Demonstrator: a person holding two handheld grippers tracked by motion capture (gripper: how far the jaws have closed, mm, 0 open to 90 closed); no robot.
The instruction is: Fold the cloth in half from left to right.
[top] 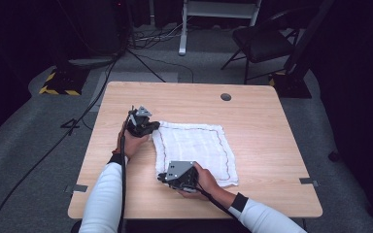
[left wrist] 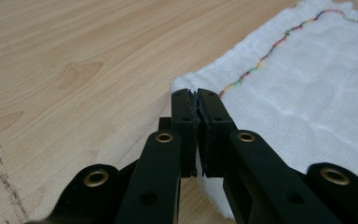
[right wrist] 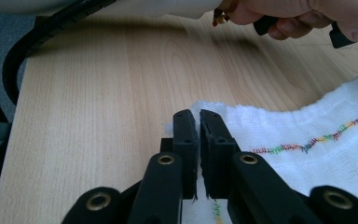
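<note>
white cloth (top: 194,148) on the table (top: 257,121), a corner pinched in each gripper's jaws.

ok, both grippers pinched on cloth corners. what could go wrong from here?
1. Left gripper holds only the very tip of the cloth corner; a pull could slip it free.
2. Right gripper also bites right at the edge, so the same slip is possible there.
3. Both grips are on the cloth's left side; lifting unevenly could drag or bunch the rest across the table.
</note>
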